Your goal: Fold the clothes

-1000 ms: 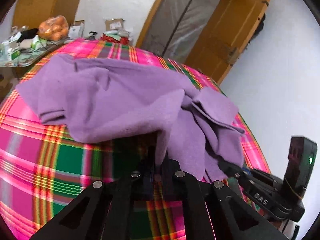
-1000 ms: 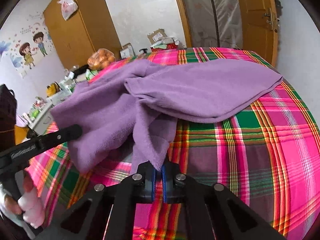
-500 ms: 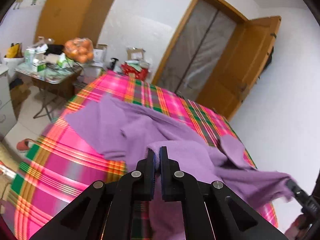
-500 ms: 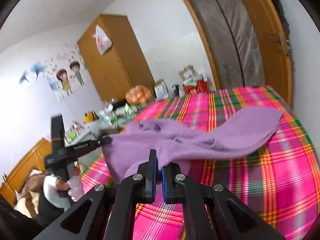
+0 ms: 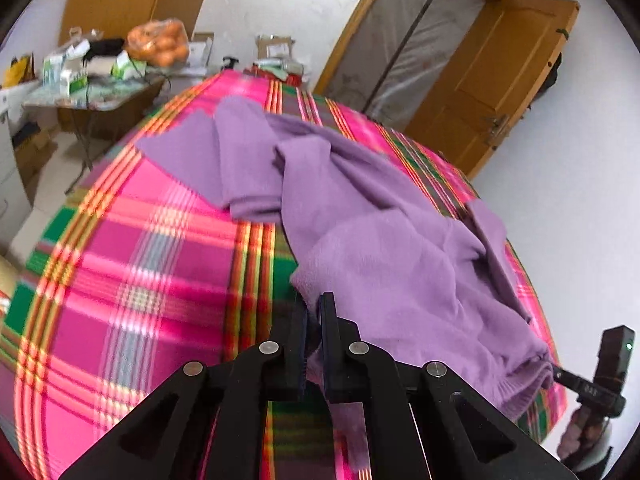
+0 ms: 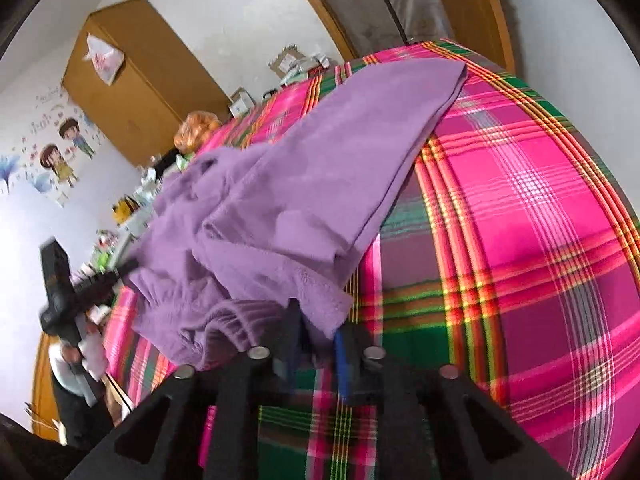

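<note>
Currently, from left to right:
Side table (image 5: 92, 96): seen at the far left, loaded with boxes and a bag of oranges (image 5: 158, 42).
Plaid blanket (image 5: 140, 248): spread under everything, pink and green.
Left gripper (image 5: 314, 312): clenched on a hem of the purple garment (image 5: 380, 248); the cloth is pinched between the jaws.
Purple garment: laid crumpled across the blanket, one part stretched towards the far edge.
Right gripper (image 6: 316, 330): jaws are opening; a cuff of the garment is seen between them, not pressed.
Door (image 5: 492, 88): seen open at the right.
</note>
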`<action>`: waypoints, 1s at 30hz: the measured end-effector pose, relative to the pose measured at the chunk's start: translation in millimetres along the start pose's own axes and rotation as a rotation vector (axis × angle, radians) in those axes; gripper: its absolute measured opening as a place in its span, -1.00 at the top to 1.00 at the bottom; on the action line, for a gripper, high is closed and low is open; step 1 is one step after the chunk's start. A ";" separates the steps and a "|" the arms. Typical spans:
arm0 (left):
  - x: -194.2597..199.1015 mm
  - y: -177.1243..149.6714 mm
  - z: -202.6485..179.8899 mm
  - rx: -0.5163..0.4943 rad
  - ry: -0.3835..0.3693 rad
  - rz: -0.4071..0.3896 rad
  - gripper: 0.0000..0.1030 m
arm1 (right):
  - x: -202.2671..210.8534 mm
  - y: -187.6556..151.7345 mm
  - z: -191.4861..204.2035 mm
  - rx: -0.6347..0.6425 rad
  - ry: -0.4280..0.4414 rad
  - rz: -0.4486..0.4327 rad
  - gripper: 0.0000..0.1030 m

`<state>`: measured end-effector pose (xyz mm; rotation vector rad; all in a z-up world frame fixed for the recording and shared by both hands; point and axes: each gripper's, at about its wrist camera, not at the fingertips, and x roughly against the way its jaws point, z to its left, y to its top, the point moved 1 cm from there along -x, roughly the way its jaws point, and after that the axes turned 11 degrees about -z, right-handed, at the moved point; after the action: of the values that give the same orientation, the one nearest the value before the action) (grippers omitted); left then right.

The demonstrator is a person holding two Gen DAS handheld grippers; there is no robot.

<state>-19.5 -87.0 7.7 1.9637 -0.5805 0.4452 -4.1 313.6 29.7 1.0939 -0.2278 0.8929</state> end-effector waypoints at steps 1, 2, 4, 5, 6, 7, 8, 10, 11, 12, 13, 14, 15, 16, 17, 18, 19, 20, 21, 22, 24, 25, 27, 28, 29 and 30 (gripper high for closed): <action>-0.1 -3.8 2.8 0.020 -0.008 0.013 0.86 | 1.5 2.8 -1.1 -0.010 0.011 -0.008 0.45; 0.1 -6.6 3.6 0.029 -0.017 0.022 0.86 | 2.2 4.5 -2.1 -0.020 0.027 -0.010 0.34; 0.6 -12.0 4.6 0.045 -0.036 0.038 0.86 | -0.8 5.0 -2.8 -0.034 0.062 -0.001 0.24; 3.2 -13.7 3.5 0.042 -0.037 0.035 0.86 | -1.9 3.9 -2.7 -0.038 0.076 0.002 0.22; 6.0 -15.4 2.3 0.037 -0.037 0.030 0.86 | -2.6 2.0 -4.4 -0.039 0.082 0.003 0.22; 7.6 -14.5 3.4 0.035 -0.040 0.026 0.86 | -2.5 1.4 -4.7 -0.041 0.087 0.003 0.21; 8.5 -14.1 4.2 0.038 -0.051 0.023 0.86 | -2.6 0.9 -5.4 -0.043 0.091 0.004 0.21; 10.1 -13.6 5.6 0.044 -0.077 0.019 0.69 | -3.4 0.9 -8.2 -0.046 0.092 0.004 0.21; 10.4 -14.2 6.8 0.055 -0.093 0.023 0.67 | -3.9 0.0 -8.5 -0.047 0.093 0.005 0.21; 10.3 -15.8 6.9 0.067 -0.111 0.033 0.66 | -4.8 -1.6 -8.9 -0.047 0.095 0.008 0.21; 10.1 -17.5 7.0 0.080 -0.129 0.045 0.64 | -5.9 -2.8 -8.8 -0.047 0.097 0.012 0.21; 9.9 -19.1 7.0 0.093 -0.147 0.056 0.61 | -7.2 -3.2 -7.9 -0.046 0.098 0.016 0.21; 9.3 -21.7 6.3 0.101 -0.165 0.068 0.59 | -7.7 -4.4 -7.6 -0.045 0.100 0.020 0.21; 9.3 -24.6 5.0 0.105 -0.180 0.078 0.57 | -8.4 -5.3 -7.5 -0.045 0.101 0.024 0.21; 9.7 -27.3 3.4 0.101 -0.184 0.085 0.56 | -9.3 -5.8 -7.6 -0.046 0.101 0.026 0.21; 10.0 -29.9 1.7 0.097 -0.187 0.092 0.54 | -9.7 -6.1 -8.0 -0.048 0.101 0.028 0.21; 10.4 -33.0 -0.1 0.089 -0.185 0.102 0.54 | -10.1 -6.4 -8.4 -0.050 0.100 0.029 0.21; 10.8 -36.1 -1.9 0.080 -0.182 0.113 0.54 | -10.3 -6.8 -8.8 -0.051 0.100 0.030 0.21; 11.4 -39.3 -3.4 0.072 -0.176 0.119 0.54 | -10.1 -7.2 -9.3 -0.052 0.101 0.030 0.21; 12.1 -42.4 -4.8 0.063 -0.170 0.124 0.54 | -9.8 -7.6 -9.9 -0.052 0.102 0.029 0.21; 13.6 -47.2 -8.3 0.052 -0.161 0.125 0.47 | -10.4 -8.4 -10.6 -0.055 0.101 0.029 0.21; 15.1 -48.9 -10.8 0.045 -0.157 0.121 0.47 | -10.9 -8.9 -10.9 -0.056 0.101 0.030 0.21; 16.8 -51.5 -16.7 0.024 -0.142 0.119 0.47 | -11.9 -9.8 -11.2 -0.059 0.100 0.032 0.21; 16.2 -52.2 -20.7 0.011 -0.133 0.122 0.47 | -12.0 -10.3 -10.4 -0.059 0.099 0.033 0.21; 16.2 -53.0 -23.9 0.001 -0.122 0.122 0.47 | -12.1 -10.8 -9.7 -0.059 0.099 0.033 0.21; 16.2 -53.8 -26.9 -0.008 -0.111 0.121 0.47 | -12.3 -11.4 -8.9 -0.059 0.098 0.034 0.21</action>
<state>23.0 -45.4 -10.8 1.9610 -0.7735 0.4099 -6.0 313.0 10.8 0.9912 -0.1910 0.9616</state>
